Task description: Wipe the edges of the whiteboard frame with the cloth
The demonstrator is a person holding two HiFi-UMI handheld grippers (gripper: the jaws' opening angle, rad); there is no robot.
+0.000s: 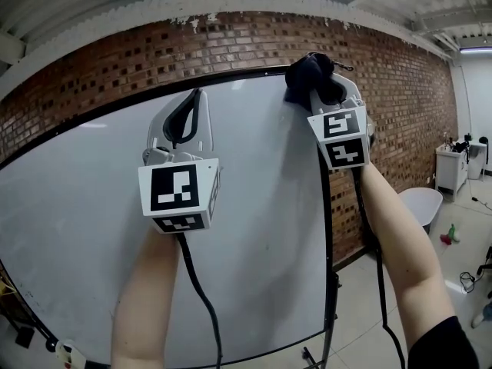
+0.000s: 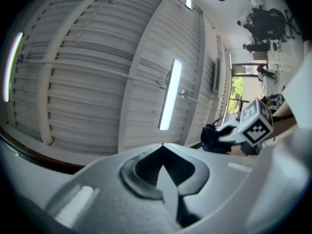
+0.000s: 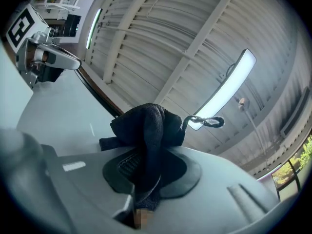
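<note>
Cloth (image 3: 146, 126), black, is clamped between the jaws of my right gripper (image 3: 146, 177); they are closed down on its lower fold, and the bunched bulk and a small hanging loop stand out past the tips. In the head view that bundle sits over the top edge of the black frame (image 1: 327, 229), close to the upper right corner of the whiteboard (image 1: 92, 229); whether it presses the frame I cannot tell. Left of these jaws and lower, my left gripper (image 2: 163, 172) hangs before the white surface, jaws together at the tips with nothing between them. Beyond the right jaws: ribbed ceiling (image 3: 161, 48) with strip lights. Right of the frame's side edge, brick wall (image 1: 400, 106), then open floor.
</note>
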